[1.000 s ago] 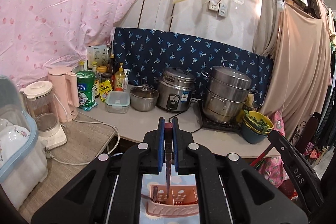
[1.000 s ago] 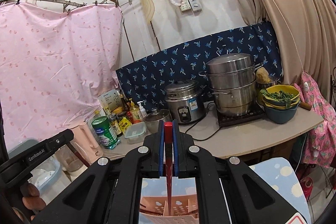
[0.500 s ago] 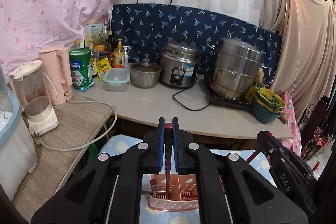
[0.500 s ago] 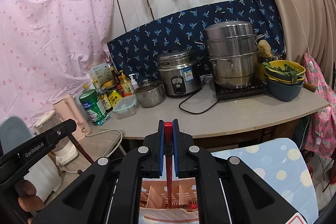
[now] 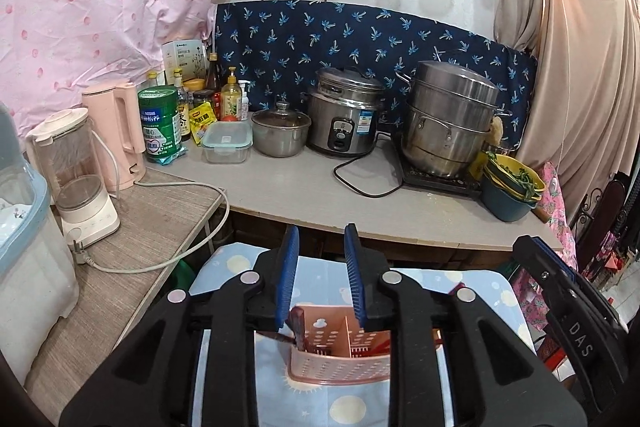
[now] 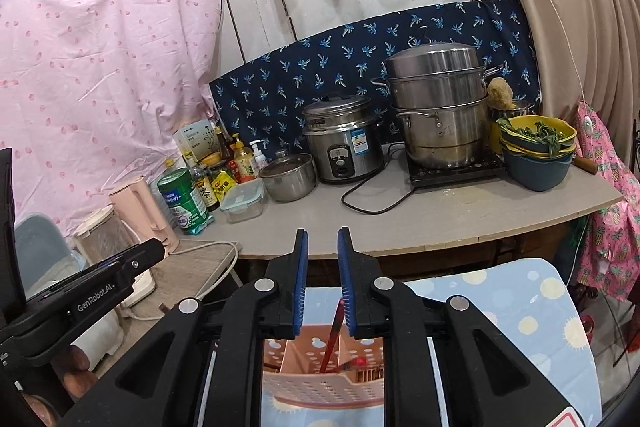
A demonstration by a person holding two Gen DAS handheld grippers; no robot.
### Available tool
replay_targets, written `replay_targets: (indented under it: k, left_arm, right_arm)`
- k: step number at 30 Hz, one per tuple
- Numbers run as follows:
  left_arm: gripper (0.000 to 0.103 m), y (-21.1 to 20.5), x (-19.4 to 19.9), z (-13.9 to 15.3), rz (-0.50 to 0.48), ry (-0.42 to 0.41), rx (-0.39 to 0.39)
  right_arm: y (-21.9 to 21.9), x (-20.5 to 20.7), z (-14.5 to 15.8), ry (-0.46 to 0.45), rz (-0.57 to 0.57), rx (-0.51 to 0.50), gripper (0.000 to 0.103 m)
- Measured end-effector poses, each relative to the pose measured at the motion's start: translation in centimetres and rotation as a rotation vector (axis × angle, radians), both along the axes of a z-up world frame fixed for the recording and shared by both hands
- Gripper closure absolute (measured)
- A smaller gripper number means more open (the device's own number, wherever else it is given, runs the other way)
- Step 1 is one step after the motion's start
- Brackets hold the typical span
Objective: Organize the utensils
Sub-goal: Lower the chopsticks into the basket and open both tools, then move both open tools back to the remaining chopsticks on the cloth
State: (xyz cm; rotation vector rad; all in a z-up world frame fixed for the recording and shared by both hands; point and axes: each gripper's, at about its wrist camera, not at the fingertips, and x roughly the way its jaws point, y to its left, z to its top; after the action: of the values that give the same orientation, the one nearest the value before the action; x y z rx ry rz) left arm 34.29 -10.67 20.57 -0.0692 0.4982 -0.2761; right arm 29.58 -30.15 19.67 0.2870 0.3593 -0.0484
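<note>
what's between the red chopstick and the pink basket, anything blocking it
Nothing visible. The red chopstick already stands tilted in the pink basket, between the opening jaws of the right hand-held gripper, pads not pressing it.

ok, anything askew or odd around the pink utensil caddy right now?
Two utensils sit crooked. The dark-handled one leans against the pink caddy's left wall, and the red chopstick tilts across a divider rather than upright. Both claws, left and right, are opening and pressing on nothing. No spills or damage.

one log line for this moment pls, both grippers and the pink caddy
left gripper: opening, dark utensil released into pink caddy | right gripper: opening, red chopstick leaning in caddy
</note>
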Motion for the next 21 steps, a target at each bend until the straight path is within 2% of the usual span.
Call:
replay_targets:
  k: [5,11,21]
  left_arm:
    - [0.072,0.4,-2.4,-0.1,-0.006,-0.002,0.017]
    - [0.072,1.1,-5.3,-1.4,-0.005,0.018,0.041]
    - [0.072,2.8,-10.2,-5.4,-0.012,0.087,0.079]
  right_arm:
    - [0.4,-2.3,-0.2,0.004,0.012,0.007,0.083]
    - [1.6,-6.3,-1.6,0.030,0.035,-0.004,0.083]
    - [4.0,-12.6,-4.9,0.079,0.050,-0.040,0.083]
